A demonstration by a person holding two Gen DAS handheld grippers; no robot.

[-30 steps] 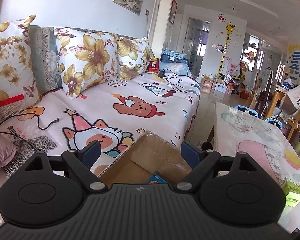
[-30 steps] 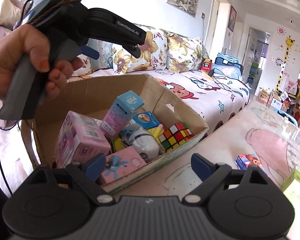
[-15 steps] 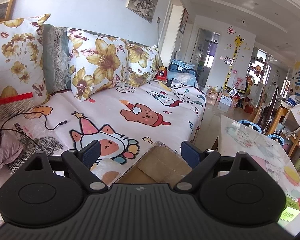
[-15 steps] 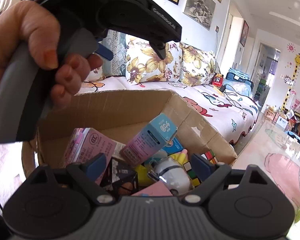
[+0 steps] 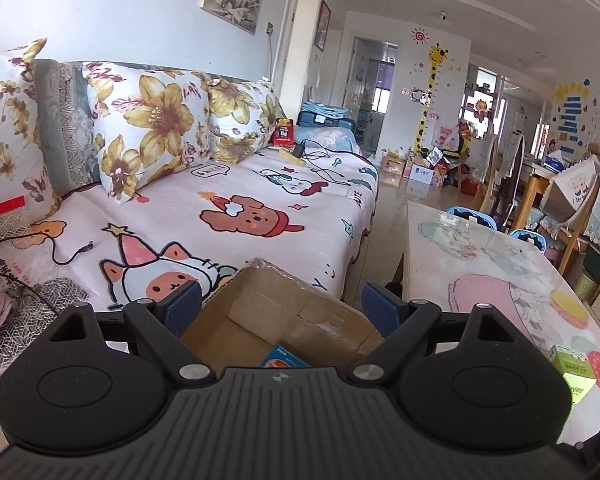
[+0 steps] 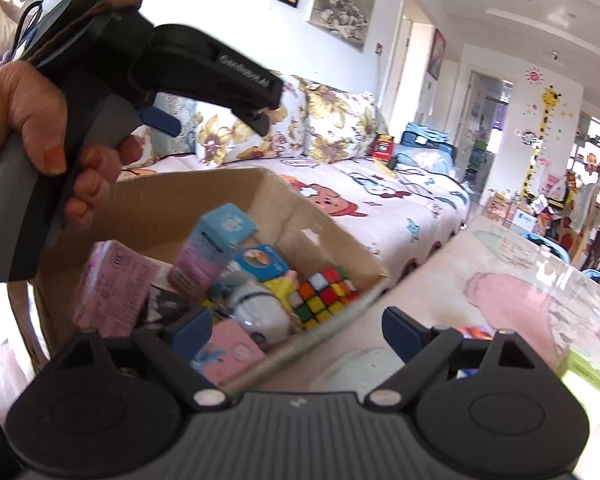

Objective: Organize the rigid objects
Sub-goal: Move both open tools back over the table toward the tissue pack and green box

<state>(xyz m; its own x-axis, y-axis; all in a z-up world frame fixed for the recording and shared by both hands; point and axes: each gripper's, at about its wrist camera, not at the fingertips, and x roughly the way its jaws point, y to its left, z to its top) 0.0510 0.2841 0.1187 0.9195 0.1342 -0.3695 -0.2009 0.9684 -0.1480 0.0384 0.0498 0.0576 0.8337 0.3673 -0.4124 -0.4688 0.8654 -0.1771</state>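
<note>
Now my right gripper (image 6: 296,326) has its jaws wide apart with nothing between them, hanging over the near rim of the box (image 6: 324,220), which sits at the table (image 6: 500,292) edge beside the sofa (image 6: 380,196). Half a second ago this view looked deeper into the box; now it has swung back toward 3 o'clock, so the table fills the right half again and the picture is smeared with motion.

Inside the box I see a pink carton (image 6: 112,288) at 9 o'clock, a tall blue-and-pink carton (image 6: 212,252) leaning at the middle, a small blue box (image 6: 262,262) behind it, a white round toy (image 6: 260,312), a cube (image 6: 324,296) at 3 o'clock against the right wall, and a pink gift box (image 6: 230,354) nearest me. On the table a green carton (image 6: 592,372) lies at 4 o'clock, and a small red-and-blue thing (image 6: 474,332) shows just past my right finger.

A hand (image 6: 32,128) at 10 o'clock holds my left gripper (image 5: 282,306) above the box. From its own view the jaws also stand apart and empty. Compared with a half second back, more of the box interior (image 5: 260,316) shows between the fingers, with the blue box (image 5: 282,356) visible again at the bottom, and the green carton (image 5: 574,372) at 4 o'clock.
</note>
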